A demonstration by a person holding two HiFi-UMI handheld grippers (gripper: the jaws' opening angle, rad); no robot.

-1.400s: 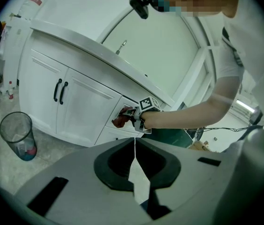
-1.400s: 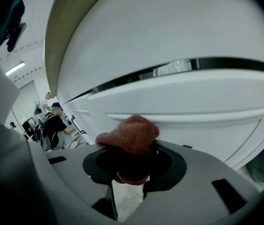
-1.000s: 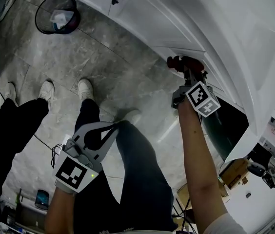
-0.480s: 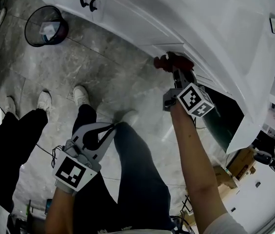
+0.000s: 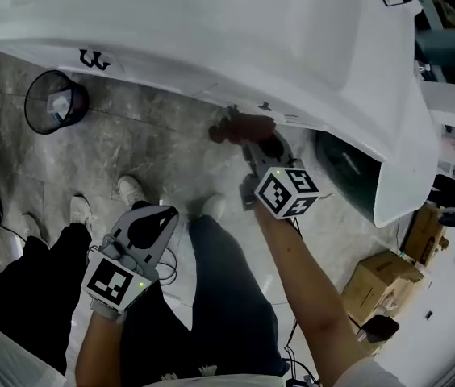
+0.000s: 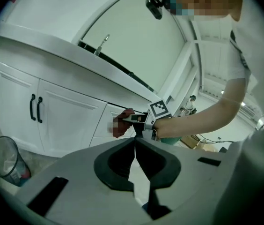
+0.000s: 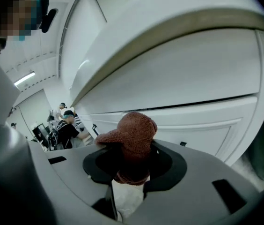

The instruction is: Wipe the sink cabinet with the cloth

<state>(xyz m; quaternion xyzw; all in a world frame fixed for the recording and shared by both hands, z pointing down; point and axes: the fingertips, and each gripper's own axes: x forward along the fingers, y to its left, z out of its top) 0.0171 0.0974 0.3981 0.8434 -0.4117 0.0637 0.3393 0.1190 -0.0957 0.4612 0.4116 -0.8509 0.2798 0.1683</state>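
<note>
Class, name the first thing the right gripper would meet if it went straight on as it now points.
Probably the white cabinet front, with the cloth in the right gripper touching first.

- Floor (image 5: 163,147) — grey stone tiles.
- Bin (image 5: 56,101) — wire mesh, standing near the cabinet (image 6: 62,121).
- Shoes (image 5: 131,190), white, planted mid-floor.
- Boxes (image 5: 381,285), cardboard, off to the right.

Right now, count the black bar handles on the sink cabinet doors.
2, side by side on the sink cabinet: left handle, right handle, both left of the cloth. Others farther along may be hidden.
</note>
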